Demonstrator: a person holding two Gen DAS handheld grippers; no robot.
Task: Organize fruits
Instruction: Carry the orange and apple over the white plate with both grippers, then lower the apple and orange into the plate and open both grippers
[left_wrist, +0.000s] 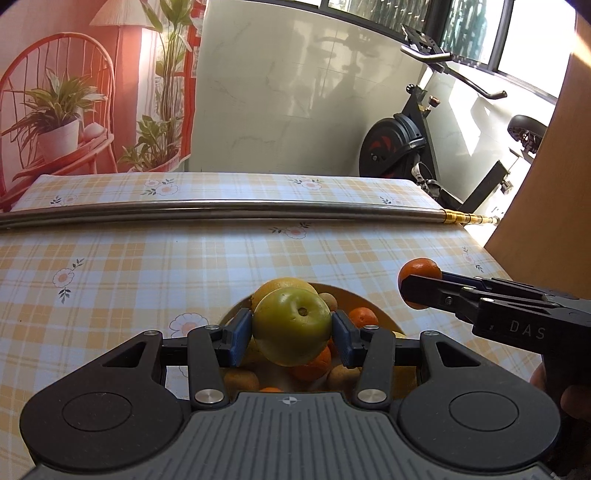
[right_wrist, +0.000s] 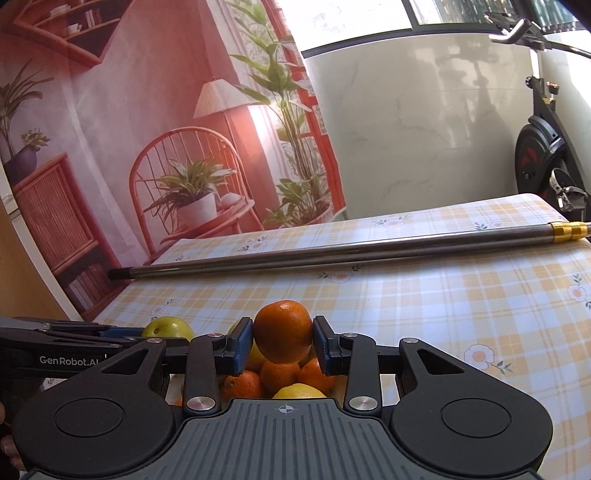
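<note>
Nearest the lens in the left wrist view, the left gripper (left_wrist: 291, 334) has its blue pads (left_wrist: 239, 338) pressed against both sides of a green apple (left_wrist: 291, 325), closed just to the fruit's width. The apple hangs at the lower centre of the frame, above a bowl (left_wrist: 373, 302) piled with fruit: a yellow one behind it, oranges (left_wrist: 364, 317) and brownish fruit below. It looks lifted clear of the pile, probably so it can be sorted apart from the rest.

In the right wrist view, the right gripper (right_wrist: 283, 345) is likewise closed on a mandarin (right_wrist: 283, 332) at the lower centre, pinched across its middle, over more oranges (right_wrist: 280, 374) and a lemon (right_wrist: 299, 391) in the same bowl. From the left camera this mandarin appears at the right, held out beyond the bowl's rim over the checked tablecloth (left_wrist: 147, 266), which suggests each fruit is being carried out to its own side.

Further up the frame a metal pole (left_wrist: 221, 210) lies across the table; an exercise bike (left_wrist: 406, 147) stands at the upper right
</note>
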